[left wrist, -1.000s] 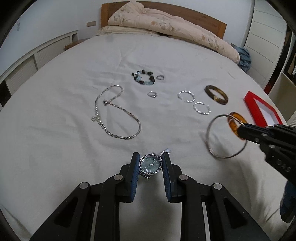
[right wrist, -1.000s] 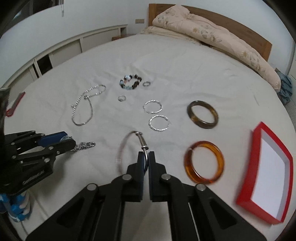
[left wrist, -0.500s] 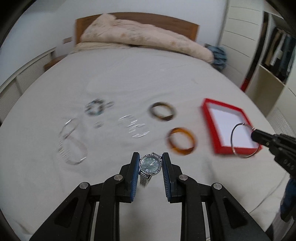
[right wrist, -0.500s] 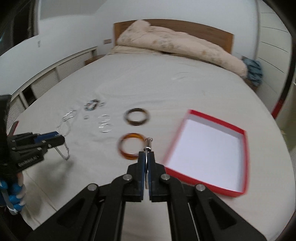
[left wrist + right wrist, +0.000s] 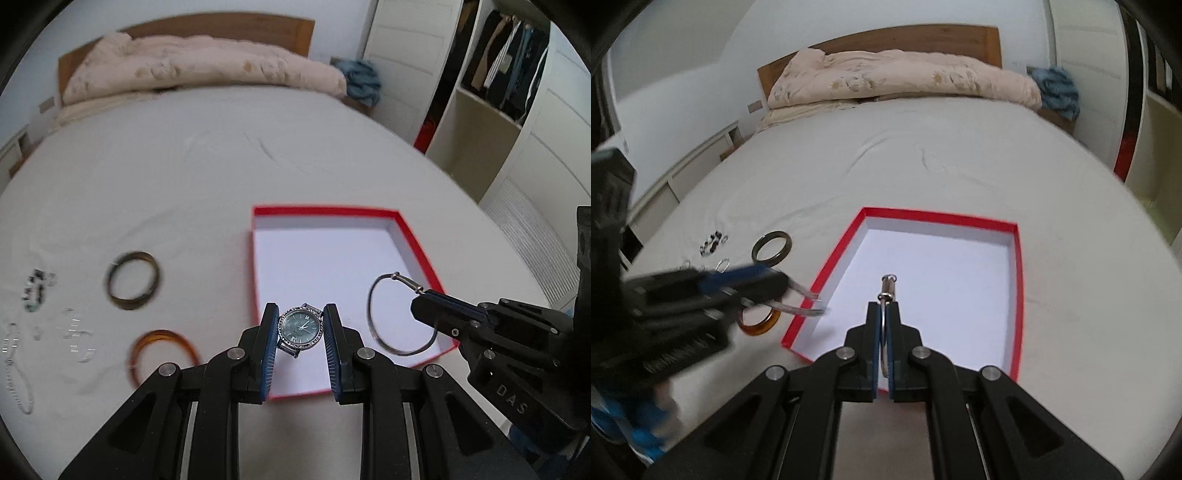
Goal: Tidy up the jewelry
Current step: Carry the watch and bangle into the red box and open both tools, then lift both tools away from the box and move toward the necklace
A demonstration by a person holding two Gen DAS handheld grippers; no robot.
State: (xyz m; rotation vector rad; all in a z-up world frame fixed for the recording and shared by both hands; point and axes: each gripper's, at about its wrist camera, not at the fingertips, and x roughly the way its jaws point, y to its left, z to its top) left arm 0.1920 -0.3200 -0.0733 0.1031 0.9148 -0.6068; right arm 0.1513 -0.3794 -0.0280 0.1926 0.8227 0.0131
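Note:
My left gripper (image 5: 300,330) is shut on a silver watch (image 5: 301,328) with a dark dial and holds it over the near left edge of the red box (image 5: 419,240). My right gripper (image 5: 884,314) is shut on a thin silver bangle (image 5: 885,295), seen edge-on, over the white inside of the red box (image 5: 1018,280). In the left wrist view the bangle (image 5: 375,325) hangs from the right gripper (image 5: 419,304) above the box's right part. The left gripper (image 5: 768,284), blurred, shows at the left of the right wrist view with the watch strap (image 5: 805,310) sticking out.
A dark bangle (image 5: 133,284) and an amber bangle (image 5: 162,349) lie on the white bed sheet left of the box. Further left lie a bead bracelet (image 5: 37,291), small silver rings (image 5: 77,332) and a chain (image 5: 14,369). A rolled duvet (image 5: 905,77) lies at the headboard.
Both grippers have moved right with their jewelry, from over the loose pieces on the sheet to over the red box. Both grips are unchanged.

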